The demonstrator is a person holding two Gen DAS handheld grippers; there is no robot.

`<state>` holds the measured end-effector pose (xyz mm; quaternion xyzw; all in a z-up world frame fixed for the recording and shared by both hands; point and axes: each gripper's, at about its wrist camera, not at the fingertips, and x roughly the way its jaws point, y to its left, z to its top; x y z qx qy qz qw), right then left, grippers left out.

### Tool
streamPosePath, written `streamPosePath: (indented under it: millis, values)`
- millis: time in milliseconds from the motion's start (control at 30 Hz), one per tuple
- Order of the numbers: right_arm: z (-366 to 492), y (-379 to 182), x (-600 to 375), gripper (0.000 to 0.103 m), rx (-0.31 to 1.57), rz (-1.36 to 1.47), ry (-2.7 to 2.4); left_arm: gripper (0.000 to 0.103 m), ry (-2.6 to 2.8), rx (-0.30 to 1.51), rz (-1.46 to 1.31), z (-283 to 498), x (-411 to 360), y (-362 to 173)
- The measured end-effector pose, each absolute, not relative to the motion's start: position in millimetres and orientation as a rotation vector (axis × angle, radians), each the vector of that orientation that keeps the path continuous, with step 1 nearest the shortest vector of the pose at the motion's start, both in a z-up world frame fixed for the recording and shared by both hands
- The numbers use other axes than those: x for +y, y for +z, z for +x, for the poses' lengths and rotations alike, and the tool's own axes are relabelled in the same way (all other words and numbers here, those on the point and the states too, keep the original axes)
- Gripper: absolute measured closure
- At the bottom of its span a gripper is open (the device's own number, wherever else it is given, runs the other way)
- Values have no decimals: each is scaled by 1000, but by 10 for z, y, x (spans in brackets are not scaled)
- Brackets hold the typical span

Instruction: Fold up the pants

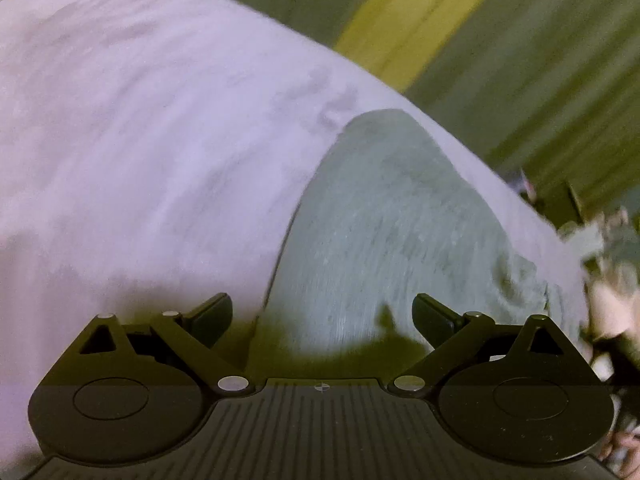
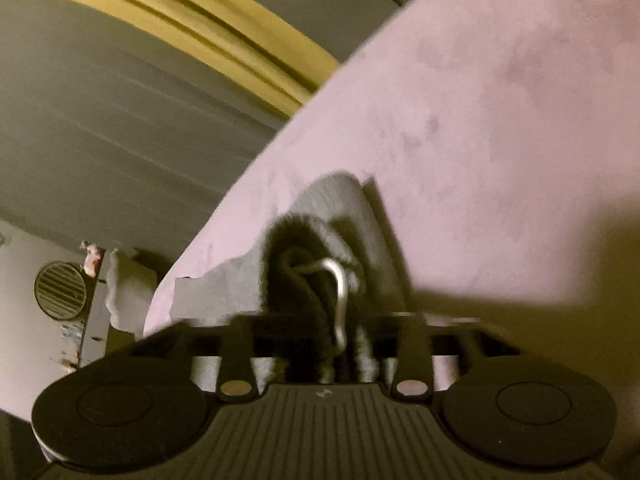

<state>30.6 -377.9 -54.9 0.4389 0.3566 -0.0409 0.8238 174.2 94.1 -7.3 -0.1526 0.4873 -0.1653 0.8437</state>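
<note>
Grey pants (image 1: pixel 384 216) lie on a pale pink bed sheet (image 1: pixel 140 140), stretching away from my left gripper (image 1: pixel 322 312). That gripper is open and empty, hovering just above the near end of the pants. In the right wrist view my right gripper (image 2: pixel 340 336) is shut on the pants' waistband (image 2: pixel 296 280), with a dark drawstring (image 2: pixel 304 276) and a metal ring (image 2: pixel 338 292) bunched between the fingers. The grey cloth (image 2: pixel 336 200) rises ahead of it over the pink sheet (image 2: pixel 480 120). The view is blurred by motion.
A grey wall with a yellow band (image 1: pixel 420 12) lies beyond the bed. To the left in the right wrist view stand a round vent (image 2: pixel 60 290) and a cluttered shelf (image 2: pixel 96 300). A hand (image 1: pixel 612 312) shows at the left view's right edge.
</note>
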Motion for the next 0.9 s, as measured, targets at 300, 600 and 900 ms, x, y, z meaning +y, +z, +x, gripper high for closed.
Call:
streamPosePath:
  millis: [300,600,900]
  values:
    - [495,-811,-3887,5,804,1021,161,3,-629,1179,-227,2412,686,-381]
    - [951,-1099,-3838,4,904,1025,329,0,-868,1248,-194,2727,633,-501]
    - [936,-1112,-3981,5,969,1014,381,0,-879,1279,-324,2931,838,-564]
